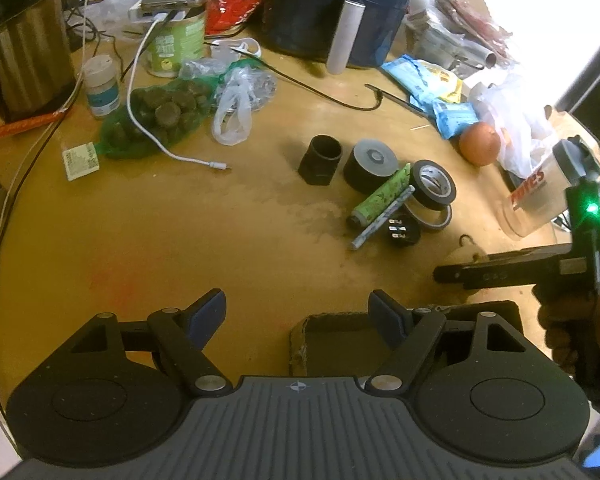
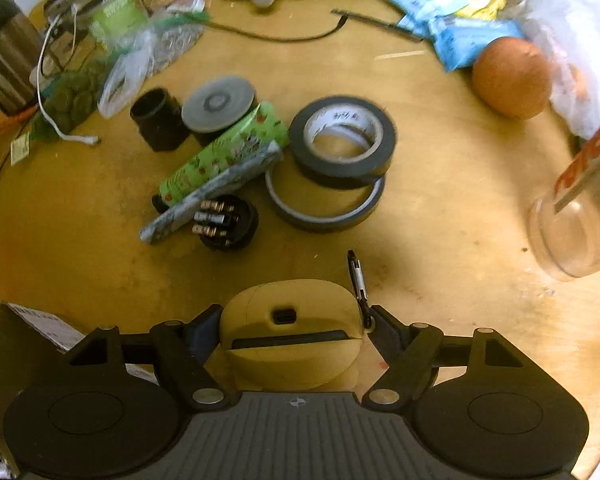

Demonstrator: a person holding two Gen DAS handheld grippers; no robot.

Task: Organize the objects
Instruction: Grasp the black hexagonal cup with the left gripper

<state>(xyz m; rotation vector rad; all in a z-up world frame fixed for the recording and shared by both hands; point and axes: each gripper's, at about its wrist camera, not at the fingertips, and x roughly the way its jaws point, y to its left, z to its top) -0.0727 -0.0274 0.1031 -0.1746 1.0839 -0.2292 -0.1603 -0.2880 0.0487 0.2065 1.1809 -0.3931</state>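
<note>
A beige rounded case point(image 2: 292, 320) with a small black carabiner point(image 2: 358, 280) sits between the fingers of my right gripper point(image 2: 296, 324), low over the wooden table point(image 2: 440, 240). Both pads touch its sides, so the gripper is shut on it. In the left wrist view the right gripper point(image 1: 500, 272) shows at the right edge, held by a hand point(image 1: 572, 328), with the case point(image 1: 460, 256) partly hidden behind it. My left gripper point(image 1: 298, 312) hangs open above the table with nothing between its fingers.
Past the case lie two black tape rolls point(image 2: 342, 140), a green tube point(image 2: 224, 152), a black bit holder point(image 2: 228, 222), a black cup point(image 2: 158, 118) and a grey-topped roll point(image 2: 218, 104). An onion point(image 2: 510, 76), a clear jar point(image 2: 580, 220), bags, cables and a kettle point(image 1: 20, 36) ring the table. An open cardboard box point(image 1: 332, 340) lies under the left gripper.
</note>
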